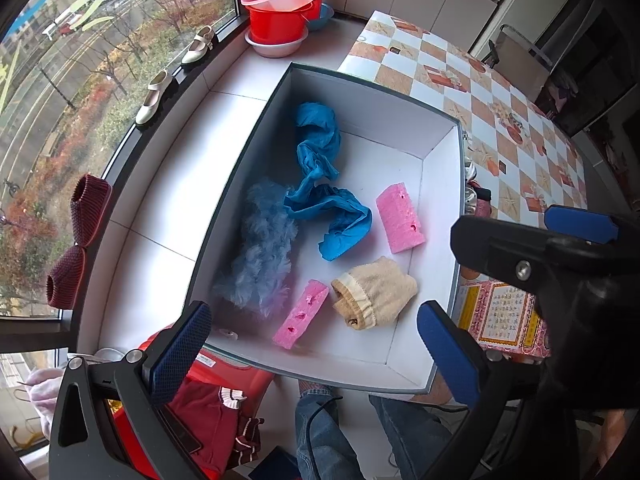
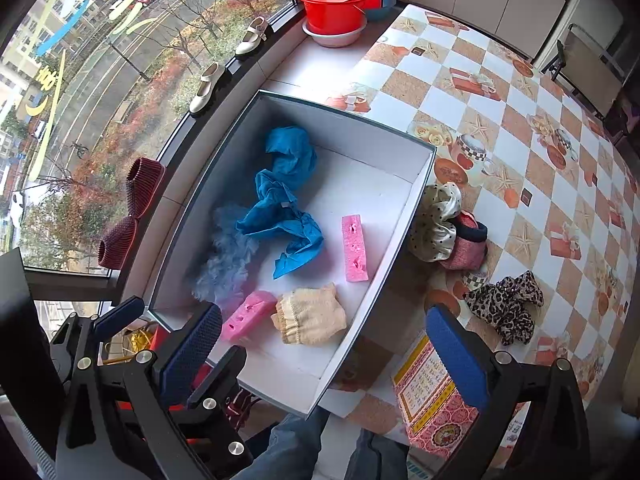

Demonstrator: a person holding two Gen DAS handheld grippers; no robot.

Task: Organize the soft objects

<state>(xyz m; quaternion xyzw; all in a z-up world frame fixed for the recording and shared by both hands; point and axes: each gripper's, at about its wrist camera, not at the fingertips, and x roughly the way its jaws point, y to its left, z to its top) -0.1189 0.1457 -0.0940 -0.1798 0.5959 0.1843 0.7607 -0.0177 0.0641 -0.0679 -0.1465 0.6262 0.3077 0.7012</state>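
Cardboard makes up the box [image 1: 438, 168], a deep rectangle with smooth white inner walls and a thin dark rim, sitting at the edge of my surface [image 2: 520, 128], which wears a glossy checked cloth of orange and white squares printed with starfish. Inside the box lie the soft things: a crinkled, papery blue cloth [image 1: 320, 184] twisted into a long rope shape, a fluffy grey-blue fur piece [image 1: 266, 252] against the left wall, two porous pink sponge blocks [image 1: 400, 218] [image 1: 301, 315] with small pits in their faces, and a cream knitted sock [image 1: 374, 294] bunched into a lump with a ribbed, elastic cuff. The nearer sponge lies just beside the fur and the sock; the farther one sits apart, near the right wall.

Outside the box, on the cloth, a satin dotted scrunchie [image 2: 436, 220] touches the box's outer wall, with a pink woven pouch [image 2: 466, 246] pressed against it, and a leopard-print scrunchie [image 2: 506, 306] sits further right, on its own. A patterned pink paper card [image 2: 436, 396] lies at the near edge.

My left gripper [image 1: 316, 356] hangs over the near end of the box, its mesh-textured blue pads spread wide with nothing between them. My right gripper [image 2: 324, 354] hangs over the box's near right corner, equally wide apart and empty. Stacked plastic basins [image 1: 282, 12], red and pale pink, stand on the tiled sill by the window.
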